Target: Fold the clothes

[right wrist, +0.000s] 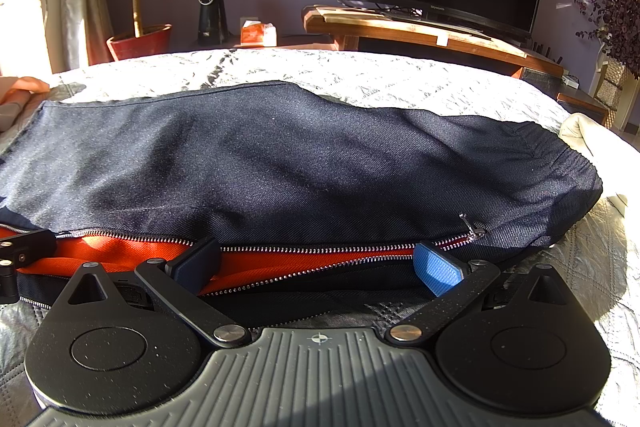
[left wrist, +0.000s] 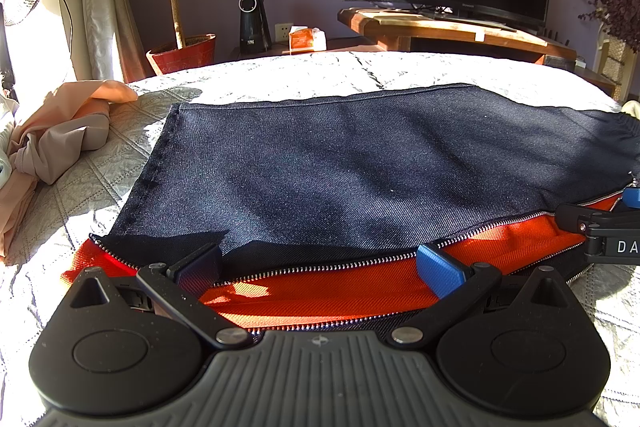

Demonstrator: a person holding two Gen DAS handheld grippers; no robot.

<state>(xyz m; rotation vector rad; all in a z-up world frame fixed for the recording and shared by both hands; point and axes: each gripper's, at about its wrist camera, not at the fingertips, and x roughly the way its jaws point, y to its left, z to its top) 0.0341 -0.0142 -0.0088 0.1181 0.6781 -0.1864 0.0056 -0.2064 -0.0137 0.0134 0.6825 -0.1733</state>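
Jacket (left wrist: pixel 340 163), navy with orange lining, lies flat on bed (left wrist: pixel 280 71), long axis left-right, unzipped edge nearest both claws. Left claw (left wrist: pixel 320 269) and right claw (right wrist: pixel 320 265) gape wide at that edge, holding nothing. Fold goes away.

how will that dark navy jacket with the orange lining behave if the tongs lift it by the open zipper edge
The navy jacket will probably drape and sag: it lies flat on the quilted bed cover with soft wrinkles. The twill weave looks thick, so likely moderately heavy, not slippery. The zipper edge may stiffen the line between the open left tongs and right tongs.
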